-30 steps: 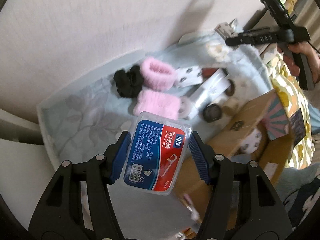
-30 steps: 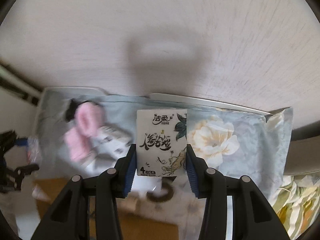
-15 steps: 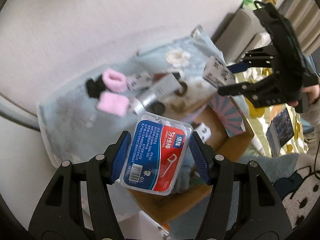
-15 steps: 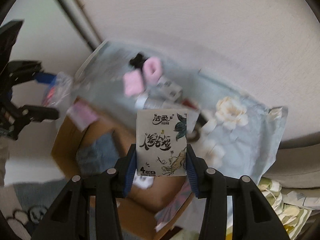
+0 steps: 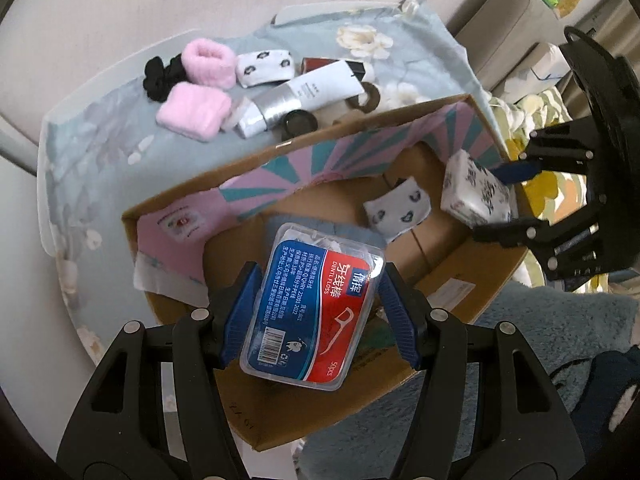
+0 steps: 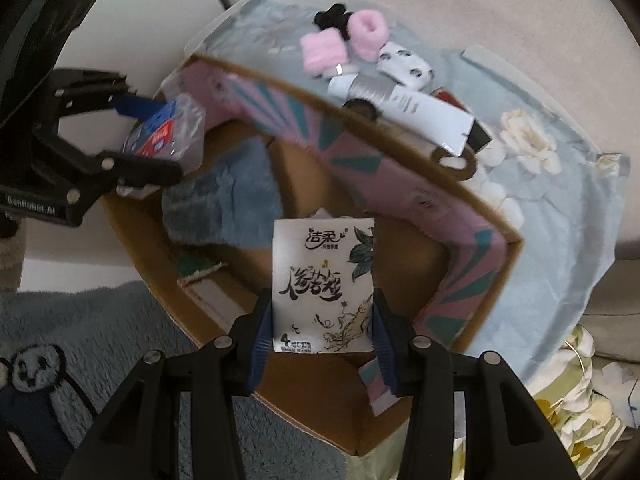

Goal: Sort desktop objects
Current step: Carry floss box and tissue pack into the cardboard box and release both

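My left gripper (image 5: 316, 312) is shut on a clear dental floss box (image 5: 314, 306) with a blue and red label, hanging over the near part of an open cardboard box (image 5: 472, 280). My right gripper (image 6: 320, 320) is shut on a white tissue pack (image 6: 324, 286) with black lettering, also above the cardboard box (image 6: 400, 424). In the left wrist view the tissue pack (image 5: 476, 192) and the right gripper (image 5: 500, 200) show over the box's far right corner. In the right wrist view the floss box (image 6: 168, 132) sits in the left gripper (image 6: 156, 136) at the box's left edge.
On the floral cloth (image 5: 100, 128) behind the box lie two pink fluffy bands (image 5: 196, 114), a black scrunchie (image 5: 160, 76), a patterned sock (image 5: 264, 66), a silver and white tube (image 5: 300, 96) and a dark round lid (image 5: 298, 123). Inside the box lie another patterned sock (image 5: 400, 208) and blue fluffy cloth (image 6: 224, 196). A blue rug (image 6: 80, 320) lies below.
Both grippers have swung away from the cloth-covered table to above the open cardboard box, each still holding its item. The right gripper's view has rolled round.
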The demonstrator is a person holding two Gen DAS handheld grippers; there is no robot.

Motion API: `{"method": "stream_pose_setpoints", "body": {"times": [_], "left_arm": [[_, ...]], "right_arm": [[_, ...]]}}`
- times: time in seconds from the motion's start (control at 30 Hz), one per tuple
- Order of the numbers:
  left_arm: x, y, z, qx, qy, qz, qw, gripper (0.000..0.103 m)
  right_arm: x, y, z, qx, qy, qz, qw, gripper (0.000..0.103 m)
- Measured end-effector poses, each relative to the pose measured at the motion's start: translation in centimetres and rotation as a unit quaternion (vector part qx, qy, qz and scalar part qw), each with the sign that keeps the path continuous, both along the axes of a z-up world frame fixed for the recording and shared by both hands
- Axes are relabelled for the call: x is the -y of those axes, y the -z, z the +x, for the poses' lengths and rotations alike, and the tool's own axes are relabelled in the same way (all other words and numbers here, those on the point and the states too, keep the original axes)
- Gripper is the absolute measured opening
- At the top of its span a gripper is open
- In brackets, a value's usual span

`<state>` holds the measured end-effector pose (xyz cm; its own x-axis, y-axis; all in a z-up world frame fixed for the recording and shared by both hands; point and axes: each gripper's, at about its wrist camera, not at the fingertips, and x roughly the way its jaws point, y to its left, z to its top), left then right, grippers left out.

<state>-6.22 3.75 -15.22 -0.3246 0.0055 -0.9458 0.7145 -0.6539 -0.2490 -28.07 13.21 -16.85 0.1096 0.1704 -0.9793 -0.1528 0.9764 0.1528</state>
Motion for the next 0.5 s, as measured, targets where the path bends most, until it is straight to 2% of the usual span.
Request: {"method": "stream_pose_setpoints", "body": {"times": [0.37, 0.4, 0.43, 0.5], "left_arm": [[-0.3, 0.5, -0.3, 0.021, 0.006, -0.013, 0.9997, 0.058], [-0.4, 0.5, -0.4, 0.027, 0.008, -0.019, 0.9994, 0.058], [-0.4, 0.5, -0.5, 0.034, 0.009, -0.027, 0.9990, 0.059], [-0.4, 0.6, -0.7, 0.041, 0.007, -0.026, 0.9988, 0.070]], "right_arm": [[-0.7, 1.6, 0.1, -0.017, -0.024, 0.004, 1.000, 0.042], [-0.8, 1.6, 0.2, -0.017, -0.040, 0.004, 0.999, 0.042], [-0.8, 1.6, 0.2, -0.016, -0.042, 0.002, 0.999, 0.043], [-1.0, 1.6, 0.3, -0.019, -0.046, 0.001, 0.999, 0.046]]}}
